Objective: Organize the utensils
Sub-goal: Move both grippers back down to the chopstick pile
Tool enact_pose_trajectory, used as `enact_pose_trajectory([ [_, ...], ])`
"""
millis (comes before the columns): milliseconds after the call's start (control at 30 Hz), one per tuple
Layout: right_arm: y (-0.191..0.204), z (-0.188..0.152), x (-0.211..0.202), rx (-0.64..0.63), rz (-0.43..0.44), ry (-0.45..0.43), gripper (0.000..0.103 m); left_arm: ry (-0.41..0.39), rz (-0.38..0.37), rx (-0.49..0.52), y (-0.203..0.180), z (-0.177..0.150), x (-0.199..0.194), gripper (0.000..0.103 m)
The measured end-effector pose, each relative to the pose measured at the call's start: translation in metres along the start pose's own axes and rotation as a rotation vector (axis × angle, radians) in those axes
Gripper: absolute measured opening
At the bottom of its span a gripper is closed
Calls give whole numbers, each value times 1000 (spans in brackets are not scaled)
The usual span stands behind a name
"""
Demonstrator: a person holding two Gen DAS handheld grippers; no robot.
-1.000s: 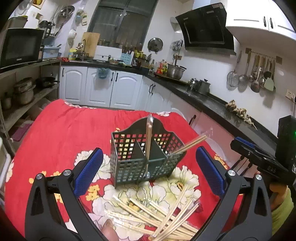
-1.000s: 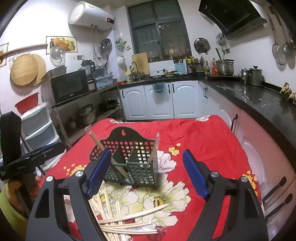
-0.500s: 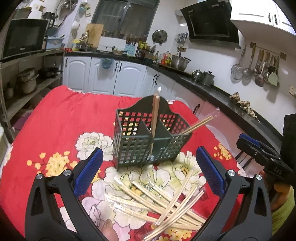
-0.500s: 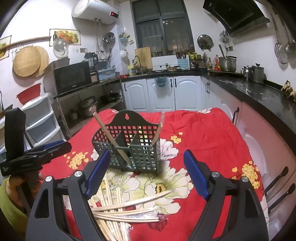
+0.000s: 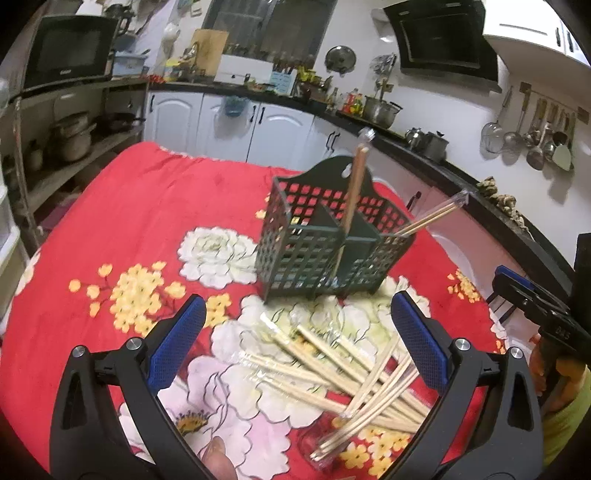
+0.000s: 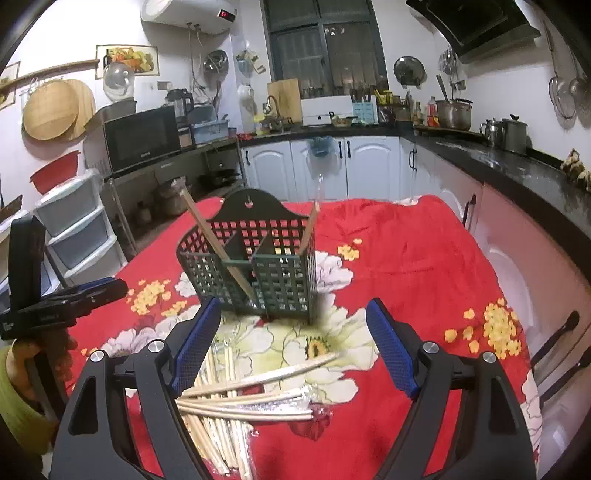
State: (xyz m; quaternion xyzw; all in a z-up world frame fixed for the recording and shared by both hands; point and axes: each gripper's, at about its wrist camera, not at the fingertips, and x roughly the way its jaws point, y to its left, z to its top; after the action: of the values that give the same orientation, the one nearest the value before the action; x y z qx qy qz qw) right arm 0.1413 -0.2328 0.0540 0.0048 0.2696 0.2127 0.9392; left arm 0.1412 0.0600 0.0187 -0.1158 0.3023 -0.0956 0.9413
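Chopsticks [image 5: 332, 369] lie in a loose wrapped heap on the red floral cloth [image 5: 129, 221] over the worktop, low centre in both views. Green basket [image 5: 325, 236] stands upright just behind them, centre frame, one pair in its middle, another leaning out a side. My left tool [image 5: 295, 332] and right tool [image 6: 291, 343] both stand wide, holding nothing.

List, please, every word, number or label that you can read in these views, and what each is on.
"54", uncertain: red digits on the white cylindrical water heater.
"DAS" or "D45", blurred: white letters on the black right gripper.
Brand mark on the black microwave oven: too small to read.
White lettering on the left gripper: blurred, unreadable.
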Motion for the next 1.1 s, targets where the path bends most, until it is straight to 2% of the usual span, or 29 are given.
enact_pose_trajectory([
  [500, -3, -37, 15, 14, 16, 98, 75, 126, 2, -47, 23, -34, 22, 92],
  [833, -15, -56, 30, 49, 12, 177, 66, 218, -54, -32, 15, -33, 49, 63],
  [1000, -17, -64, 40, 55, 19, 228, 63, 259, -77, -35, 11, -24, 69, 58],
  [1100, -19, -69, 46, 72, 38, 256, 58, 286, -91, -57, 11, -19, 82, 55],
])
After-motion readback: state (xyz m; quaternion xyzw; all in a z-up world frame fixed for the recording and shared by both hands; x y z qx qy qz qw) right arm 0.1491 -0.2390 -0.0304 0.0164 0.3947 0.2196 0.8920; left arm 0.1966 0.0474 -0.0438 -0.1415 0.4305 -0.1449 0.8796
